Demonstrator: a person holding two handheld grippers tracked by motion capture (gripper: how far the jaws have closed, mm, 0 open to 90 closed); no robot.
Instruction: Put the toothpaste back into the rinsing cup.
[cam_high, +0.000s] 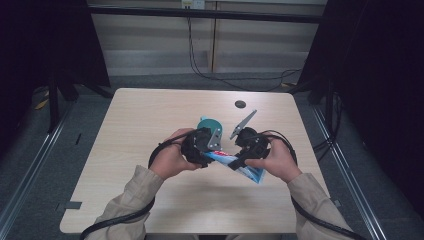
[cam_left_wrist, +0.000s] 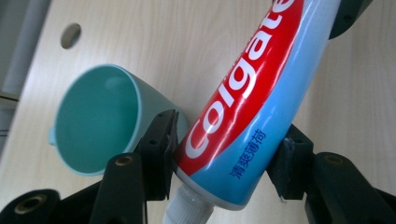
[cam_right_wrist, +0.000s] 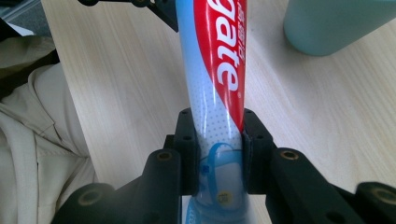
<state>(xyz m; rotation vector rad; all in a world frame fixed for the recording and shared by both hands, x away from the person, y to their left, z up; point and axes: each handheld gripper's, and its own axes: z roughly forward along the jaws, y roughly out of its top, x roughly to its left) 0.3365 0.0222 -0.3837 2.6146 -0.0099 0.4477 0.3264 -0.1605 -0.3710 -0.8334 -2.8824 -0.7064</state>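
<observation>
A red, white and blue toothpaste tube (cam_high: 252, 174) is held level above the table between my two grippers. My left gripper (cam_high: 206, 154) is shut on its cap end. In the left gripper view both pads press the tube (cam_left_wrist: 247, 102) just above the white cap (cam_left_wrist: 187, 212), with the gripper (cam_left_wrist: 229, 154) around it. My right gripper (cam_high: 240, 161) is shut on the flat tail end. Its pads pinch the tube (cam_right_wrist: 215, 70) in the right gripper view, where the gripper (cam_right_wrist: 218, 135) sits low. A teal cup (cam_high: 207, 123) stands on the table just behind the left gripper, its mouth (cam_left_wrist: 98, 116) empty.
The light wooden table (cam_high: 150, 115) has a dark round cable hole (cam_high: 240, 104) near its far edge. A beige sleeve (cam_right_wrist: 32, 116) lies at the table's near side. Black cables run across the floor behind the table.
</observation>
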